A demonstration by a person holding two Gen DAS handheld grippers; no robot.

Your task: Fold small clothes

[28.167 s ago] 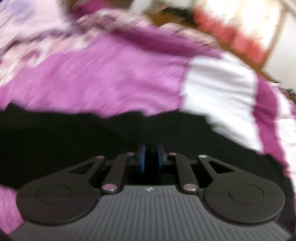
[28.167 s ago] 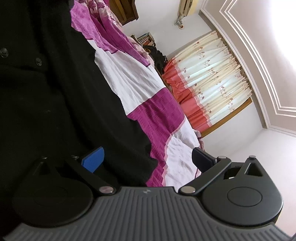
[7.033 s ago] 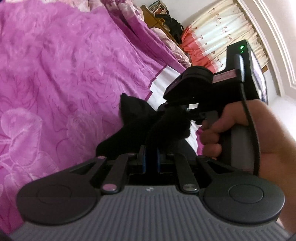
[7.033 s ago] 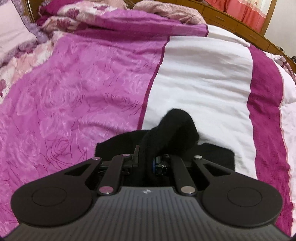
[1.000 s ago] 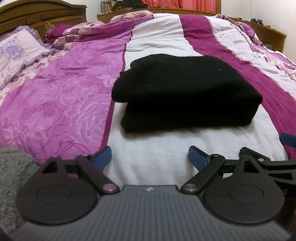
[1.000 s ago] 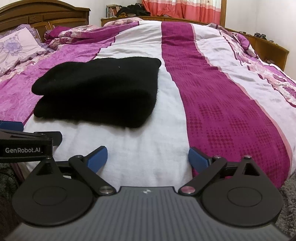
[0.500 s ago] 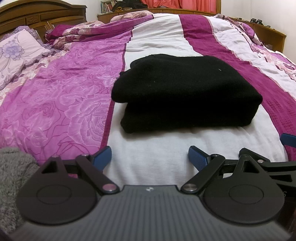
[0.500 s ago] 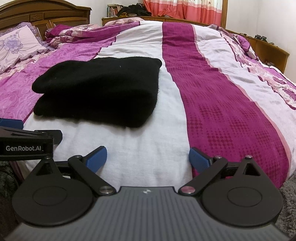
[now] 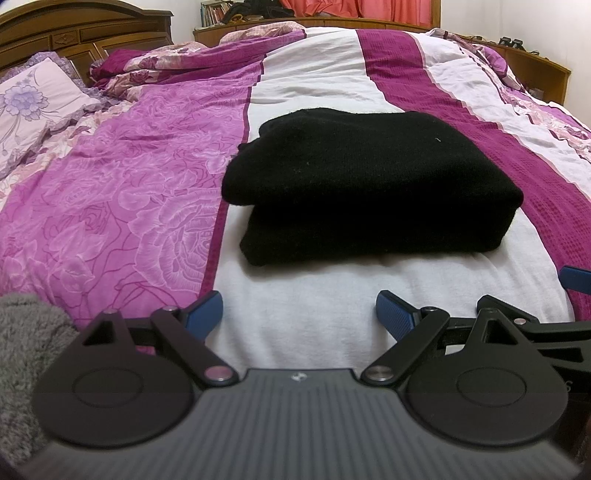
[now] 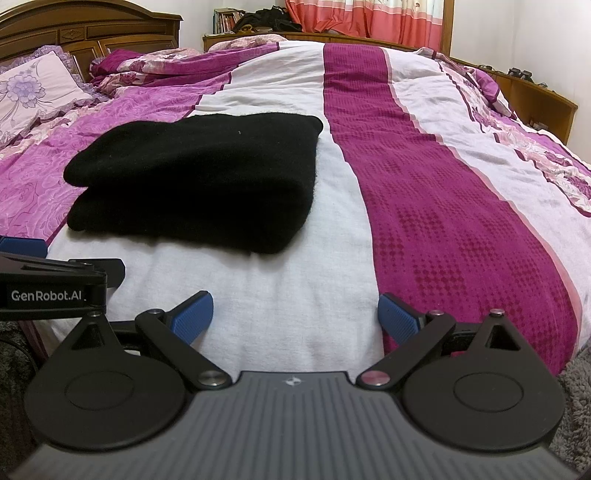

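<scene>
Left wrist view
Left gripper (image 9: 299,310): low in the foreground, jaws spread wide with nothing between them, blue pads (image 9: 205,312) hanging over the white stripe at the near edge of the bed
Folded black knitted garment (image 9: 365,177): a thick rectangular bundle with stacked layers lying flat on the bed, ahead of the left gripper and apart from it; mostly on the white stripe, its right part reaching onto the dark magenta stripe
Striped pink, white and magenta bedspread (image 9: 110,184): covers the bed under the black garment; rose pattern to the garment's left
Floral pillow (image 9: 33,103): far left of the garment, against the brown wooden headboard (image 9: 85,33)
Grey fluffy fabric (image 9: 26,350): at the lower left corner, left of the gripper
Right gripper (image 9: 576,280): only a blue pad and black linkage show at the right edge, right of the garment's near corner

Right wrist view
Right gripper (image 10: 295,314): jaws spread wide, empty, over the white stripe near the bed edge
Black garment (image 10: 199,177): ahead and to the left of the right gripper, not touched by it
Magenta stripe of the bedspread (image 10: 443,206): just right of the garment
Left gripper (image 10: 55,284): at the left edge, near the garment's near left corner; its jaw spread cannot be told here
Red and cream curtains (image 10: 369,18): far beyond the garment
</scene>
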